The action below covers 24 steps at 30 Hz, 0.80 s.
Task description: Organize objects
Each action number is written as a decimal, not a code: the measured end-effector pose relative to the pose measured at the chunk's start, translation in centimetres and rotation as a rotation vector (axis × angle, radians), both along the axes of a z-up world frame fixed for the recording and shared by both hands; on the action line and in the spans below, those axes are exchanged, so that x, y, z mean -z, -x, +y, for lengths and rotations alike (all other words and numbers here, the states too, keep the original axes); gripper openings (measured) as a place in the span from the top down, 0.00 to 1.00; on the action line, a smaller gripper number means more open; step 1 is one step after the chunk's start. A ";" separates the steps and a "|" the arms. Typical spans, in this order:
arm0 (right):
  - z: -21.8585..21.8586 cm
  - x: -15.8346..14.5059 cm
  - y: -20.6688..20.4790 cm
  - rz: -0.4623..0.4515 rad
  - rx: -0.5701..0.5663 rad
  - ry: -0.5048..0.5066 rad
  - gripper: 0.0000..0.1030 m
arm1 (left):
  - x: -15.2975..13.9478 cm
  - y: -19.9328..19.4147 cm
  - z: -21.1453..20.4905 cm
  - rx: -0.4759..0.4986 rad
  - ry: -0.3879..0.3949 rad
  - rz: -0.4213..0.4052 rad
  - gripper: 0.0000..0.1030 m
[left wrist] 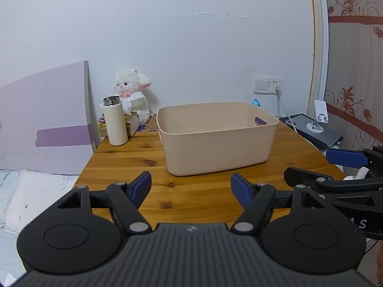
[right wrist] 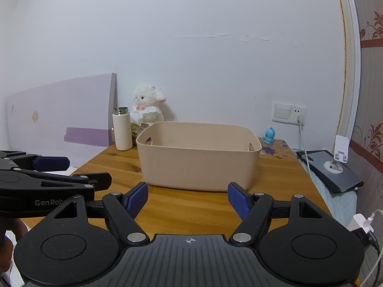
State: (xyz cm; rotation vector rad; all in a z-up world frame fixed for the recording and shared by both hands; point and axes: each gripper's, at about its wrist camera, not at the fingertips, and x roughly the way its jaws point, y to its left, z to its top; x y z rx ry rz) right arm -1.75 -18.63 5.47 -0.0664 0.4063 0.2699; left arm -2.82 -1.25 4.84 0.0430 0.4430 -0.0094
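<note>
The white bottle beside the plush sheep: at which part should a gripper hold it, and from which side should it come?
Grip the white bottle around its straight body, just below the steel neck; it stands upright and its sides look parallel. Probably best to come level from the front with the left gripper, since the plush sheep and a box crowd behind it and the beige bin stands to its right.

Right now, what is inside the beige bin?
The beige bin shows bare inner walls and handle cutouts; nothing rises above its rim. Its near wall hides the floor, so flat items cannot be excluded.
</note>
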 end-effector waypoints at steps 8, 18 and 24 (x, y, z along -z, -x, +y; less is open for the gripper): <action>0.0 0.5 1.8 0.042 0.022 0.048 0.27 | 1.0 1.4 -0.2 0.028 0.014 0.056 0.29; -0.9 0.3 3.5 0.067 0.053 0.052 0.27 | 1.5 2.8 -0.9 0.058 0.038 0.073 0.29; -1.4 0.3 4.2 0.082 0.065 0.050 0.28 | 1.6 3.4 -1.5 0.076 0.046 0.084 0.29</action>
